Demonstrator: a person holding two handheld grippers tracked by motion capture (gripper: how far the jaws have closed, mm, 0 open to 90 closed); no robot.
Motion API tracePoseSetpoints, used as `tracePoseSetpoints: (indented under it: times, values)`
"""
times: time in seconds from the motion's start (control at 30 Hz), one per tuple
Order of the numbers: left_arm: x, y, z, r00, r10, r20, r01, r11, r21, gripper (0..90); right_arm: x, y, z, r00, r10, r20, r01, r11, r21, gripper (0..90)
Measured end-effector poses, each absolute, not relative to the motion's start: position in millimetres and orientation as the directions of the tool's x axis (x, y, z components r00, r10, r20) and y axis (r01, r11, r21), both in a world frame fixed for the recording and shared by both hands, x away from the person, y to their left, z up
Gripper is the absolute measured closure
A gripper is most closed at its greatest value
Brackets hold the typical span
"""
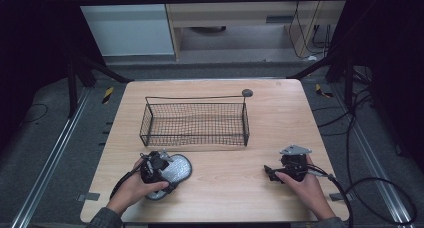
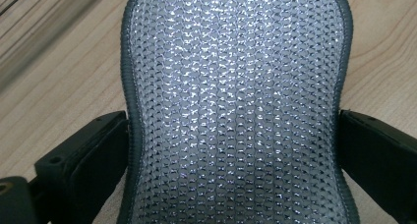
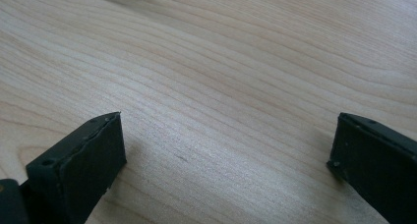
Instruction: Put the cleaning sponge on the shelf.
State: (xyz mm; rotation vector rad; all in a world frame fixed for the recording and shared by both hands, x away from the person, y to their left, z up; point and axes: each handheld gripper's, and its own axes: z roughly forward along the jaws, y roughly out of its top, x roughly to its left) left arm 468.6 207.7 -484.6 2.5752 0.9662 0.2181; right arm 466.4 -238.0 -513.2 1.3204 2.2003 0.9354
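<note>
The left gripper [image 2: 233, 150] has its fingers [image 2: 83, 160] set against both sides of the narrow waist of a silvery mesh-topped insole [image 2: 236, 86] lying flat on the bench [image 1: 235, 178] just before the wire basket [image 1: 195, 122]. It looks light, thin and floppy, so that edge-on waist grip seems sensible, though it may sag. The right gripper [image 3: 231, 155] rests with fingers apart over bare wood.

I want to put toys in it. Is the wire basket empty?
Empty. In the high view the wire basket holds nothing; the wooden table shows through its mesh.
</note>
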Motion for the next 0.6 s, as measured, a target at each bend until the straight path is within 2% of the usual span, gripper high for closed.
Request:
tracePoseSetpoints:
  times: [0.37, 0.6]
  values:
    - [468, 209, -482, 0.755, 0.655, 0.023, 0.592, -0.697, 0.404, 7.8, 466, -238, -513, -0.470, 0.883, -0.005, 0.610, 0.328, 0.721, 0.4]
    - [466, 212, -474, 0.756, 0.654, 0.038, 0.577, -0.692, 0.434, 8.1, 466, -238, -513, -0.470, 0.883, -0.004, 0.610, 0.328, 0.721, 0.4]
